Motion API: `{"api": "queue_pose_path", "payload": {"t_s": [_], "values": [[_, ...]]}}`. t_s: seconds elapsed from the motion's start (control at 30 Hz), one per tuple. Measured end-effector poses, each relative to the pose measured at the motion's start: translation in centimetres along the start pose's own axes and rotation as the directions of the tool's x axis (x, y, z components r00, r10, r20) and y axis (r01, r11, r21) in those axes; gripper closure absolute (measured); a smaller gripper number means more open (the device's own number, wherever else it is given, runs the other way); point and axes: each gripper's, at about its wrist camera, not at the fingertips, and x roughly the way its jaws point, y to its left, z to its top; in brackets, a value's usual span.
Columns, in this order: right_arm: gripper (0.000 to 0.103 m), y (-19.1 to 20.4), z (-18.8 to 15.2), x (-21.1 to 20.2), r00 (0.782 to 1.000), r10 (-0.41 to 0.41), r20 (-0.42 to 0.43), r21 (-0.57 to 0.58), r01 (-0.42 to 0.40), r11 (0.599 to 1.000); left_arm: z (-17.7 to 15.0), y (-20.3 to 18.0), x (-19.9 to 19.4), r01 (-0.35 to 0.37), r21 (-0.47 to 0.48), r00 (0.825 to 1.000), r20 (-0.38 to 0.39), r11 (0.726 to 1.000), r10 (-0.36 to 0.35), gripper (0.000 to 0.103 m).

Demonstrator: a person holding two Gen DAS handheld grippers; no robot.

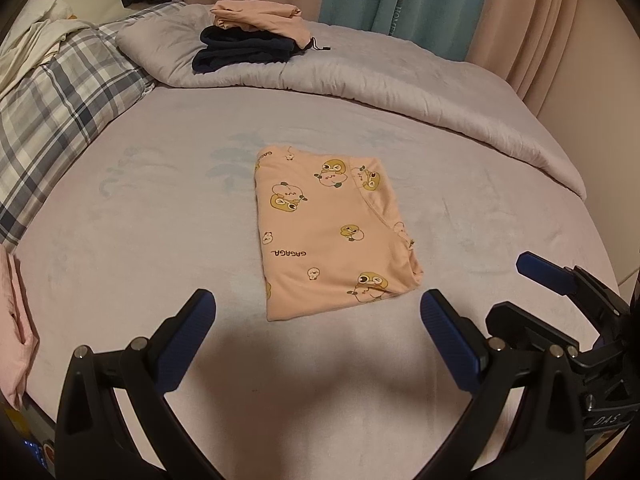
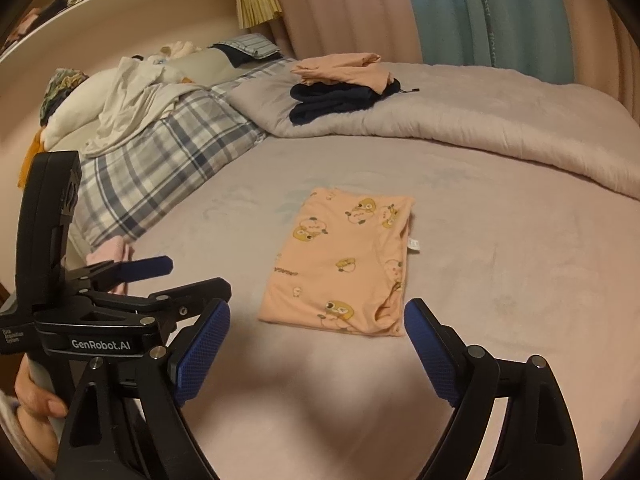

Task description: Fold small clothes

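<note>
Bed (image 1: 120, 240) fills both views, covered in a pale lilac sheet. Grey quilt (image 1: 400, 88) bunched along the far side; plaid pillow (image 1: 52, 112) far left. On the quilt, a small stack: dark navy garment (image 1: 244, 54) with a peach one (image 1: 256, 14) on top, both folded.

Peach printed garment (image 1: 332, 232) lies mid-bed, flat, already folded into a neat rectangle, duck cartoons face up, white label showing at its right edge in the right wrist view. Another pink cloth (image 1: 16, 320) sits at the near left edge of the bed.

Left gripper (image 1: 318, 312) hovers just near the garment's near edge, fingers spread wide, nothing between them. Right gripper (image 2: 318, 322) likewise spread wide and empty, at the near right corner of the garment, not touching it. A hand (image 2: 36, 408) grips the left tool's handle.

Judgement: folding of this piece looks finished, both tools released. Next move likely calls for pinching the near edge through all layers and carrying it to the far stack without letting the fold slip, or one more fold in half.
</note>
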Motion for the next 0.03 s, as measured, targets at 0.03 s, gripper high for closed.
{"api": "queue_pose_path", "payload": {"t_s": [0.03], "values": [[0.015, -0.03, 0.0, 0.0, 1.0, 0.001, -0.001, 0.0, -0.001, 1.0, -0.03, -0.04, 0.01, -0.003, 0.001, 1.0, 0.0, 1.0, 0.003, 0.001]]}}
